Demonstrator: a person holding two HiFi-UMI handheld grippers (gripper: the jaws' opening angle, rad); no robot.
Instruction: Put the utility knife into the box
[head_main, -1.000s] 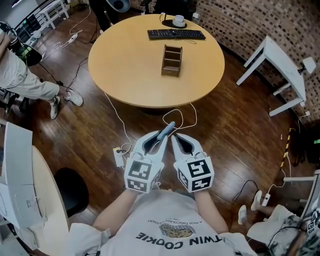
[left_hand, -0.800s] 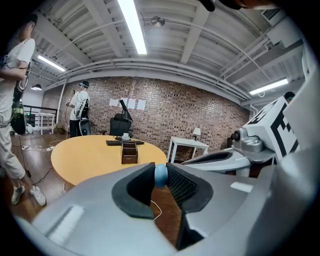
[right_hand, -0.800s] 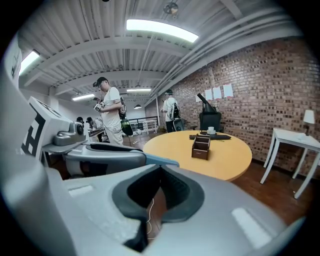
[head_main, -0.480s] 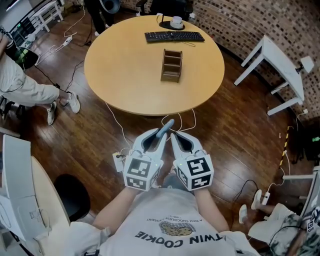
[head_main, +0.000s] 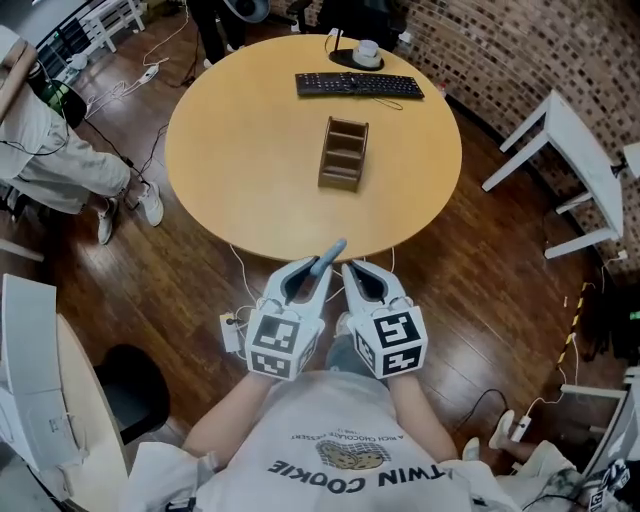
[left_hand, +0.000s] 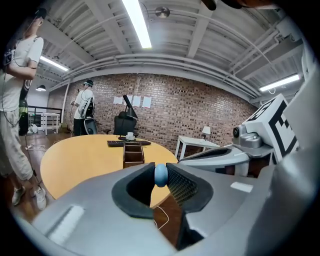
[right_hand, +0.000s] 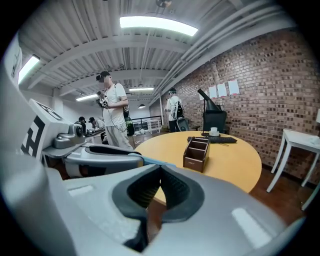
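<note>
My left gripper (head_main: 316, 272) is clamped on the utility knife (head_main: 333, 250). The knife's long axis runs forward past the jaws, toward the box (head_main: 343, 153). The box stands on the tabletop (head_main: 240, 150), well ahead and slightly to the right, its compartments lined up away from me. My right gripper (head_main: 354, 275) is just beside the left, jaws together and empty.

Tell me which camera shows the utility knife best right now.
The head view: the utility knife sticks out lengthwise past the left gripper that clamps it. The left gripper view shows only its rounded blue end between the pads. The right gripper view catches just a thin blue sliver.
</note>
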